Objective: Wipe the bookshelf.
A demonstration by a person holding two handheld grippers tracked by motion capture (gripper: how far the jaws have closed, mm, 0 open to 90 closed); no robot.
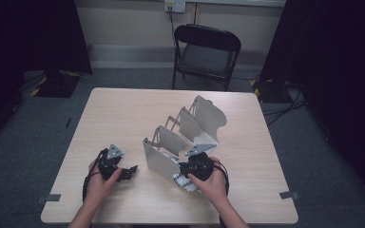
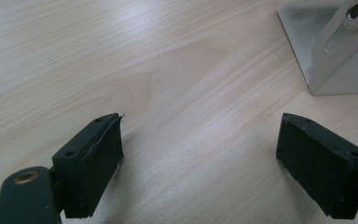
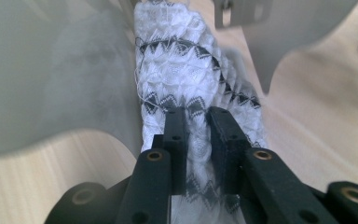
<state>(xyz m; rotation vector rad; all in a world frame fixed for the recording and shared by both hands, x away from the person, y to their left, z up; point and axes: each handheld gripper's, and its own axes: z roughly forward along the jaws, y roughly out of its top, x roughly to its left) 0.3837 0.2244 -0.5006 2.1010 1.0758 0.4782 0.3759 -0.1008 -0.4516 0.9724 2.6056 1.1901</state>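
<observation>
A white knitted cloth point(image 3: 177, 70) with black zigzag bands lies in the front slot of a grey metal divider rack point(image 1: 190, 128), between two of its plates point(image 3: 42, 70). My right gripper point(image 3: 196, 126) is shut on the cloth's near end, with a fold pinched between its pads. In the high view that gripper point(image 1: 184, 167) sits at the rack's near right corner, and part of the cloth point(image 1: 182, 182) trails onto the table beside the hand. My left gripper point(image 2: 200, 154) rests open on bare tabletop, nothing between its pads point(image 2: 98, 158), left of the rack point(image 2: 335, 60). From above, the left gripper point(image 1: 131, 170) lies a short way from the rack's front plate.
The rack stands slanted across the middle of the light wooden table point(image 1: 123, 114), with several upright plates. A black folding chair point(image 1: 206, 52) stands behind the far edge. Cables point(image 1: 285, 111) run over the floor at the right.
</observation>
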